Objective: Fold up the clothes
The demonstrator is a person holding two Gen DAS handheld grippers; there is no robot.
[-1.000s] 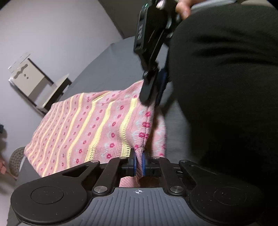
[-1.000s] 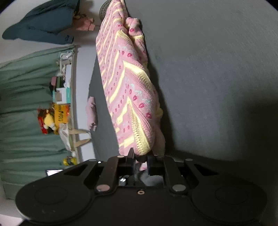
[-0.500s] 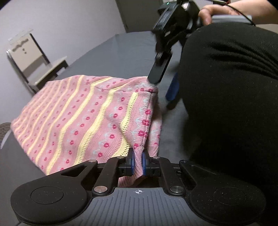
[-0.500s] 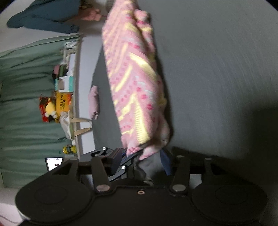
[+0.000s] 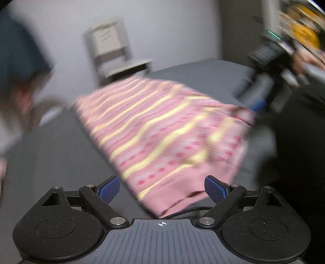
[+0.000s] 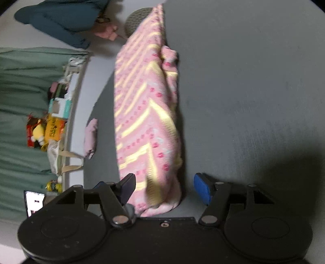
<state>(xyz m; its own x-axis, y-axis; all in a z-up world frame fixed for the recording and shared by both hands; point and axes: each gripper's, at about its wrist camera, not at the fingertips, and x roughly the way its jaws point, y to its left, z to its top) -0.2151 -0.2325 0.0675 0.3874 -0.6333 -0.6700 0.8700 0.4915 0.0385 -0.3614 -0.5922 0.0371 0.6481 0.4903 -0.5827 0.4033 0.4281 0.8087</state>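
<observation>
The pink knit garment [image 5: 162, 134], striped in yellow with rows of red dots, lies folded on the dark grey tabletop [image 5: 61, 146]. Its near edge sits between the spread fingers of the left claw [image 5: 161, 188], whose blue pads [image 5: 108, 189] stand wide apart with nothing pinched; whether the cloth brushes either pad cannot be told through the blur. The right claw [image 6: 164, 188] is likewise spread, one blue pad [image 6: 200, 188] clear of the fabric and the other dark finger just beside the garment's near end.

The left wrist view is smeared by motion. It alone shows a pale chair [image 5: 113, 50] against the wall beyond the garment, and the other gripper [image 5: 264, 81] at the upper right, held by a hand [image 5: 304, 58] next to dark clothing.

The right wrist view is sharper and rolled sideways. It alone shows the garment's doubled layers, with a bunched fold [image 6: 169, 54] at the far end, a small pink cloth [image 6: 91, 136] lying apart on the tabletop, green curtains [image 6: 18, 101], a cluttered shelf with a yellow box [image 6: 53, 130], and a figure in teal [image 6: 61, 18] with a hand near the garment's far corner.
</observation>
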